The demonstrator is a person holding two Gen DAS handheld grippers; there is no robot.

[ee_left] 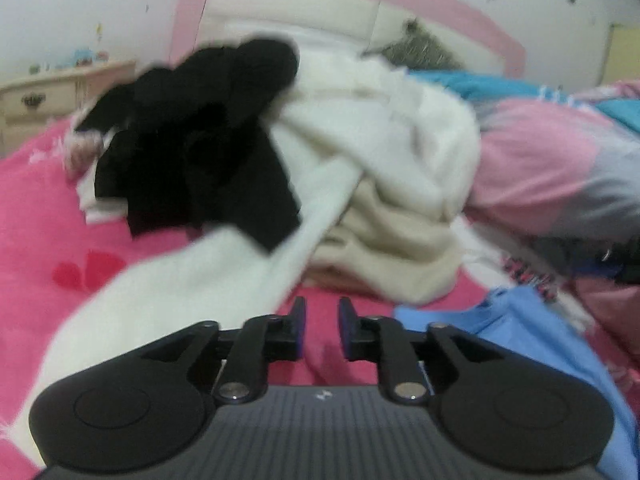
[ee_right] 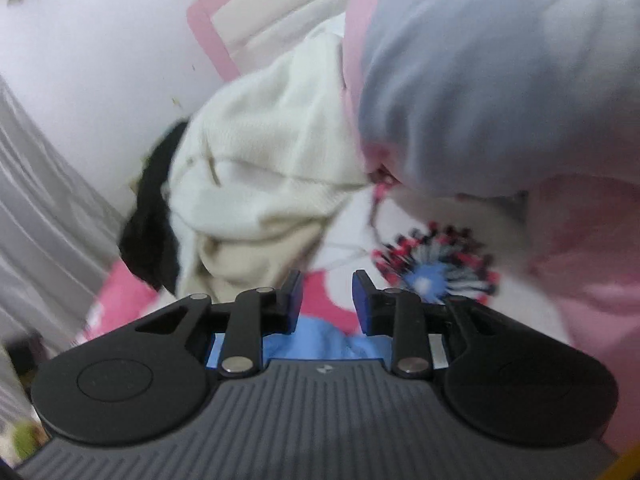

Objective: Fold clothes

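A heap of clothes lies on the pink bedspread [ee_left: 40, 220]. A black garment [ee_left: 200, 140] rests on top of a crumpled white and cream garment [ee_left: 380, 152], whose long white part trails toward the camera on the left. My left gripper [ee_left: 322, 308] is open just short of the heap, with only bedspread showing between its fingers. A blue garment [ee_left: 500, 328] lies to its right. In the right wrist view the cream garment [ee_right: 260, 168] and the black garment [ee_right: 152, 220] lie ahead. My right gripper [ee_right: 328, 280] is open above the blue garment [ee_right: 320, 340], holding nothing.
A pink and grey quilt [ee_left: 560, 168] is bunched at the right and looms large [ee_right: 480, 80] over the right gripper. White cloth with a round red and blue print [ee_right: 436, 272] lies under it. A cream headboard [ee_left: 300, 4], a nightstand [ee_left: 48, 100] and a grey curtain [ee_right: 40, 200] border the bed.
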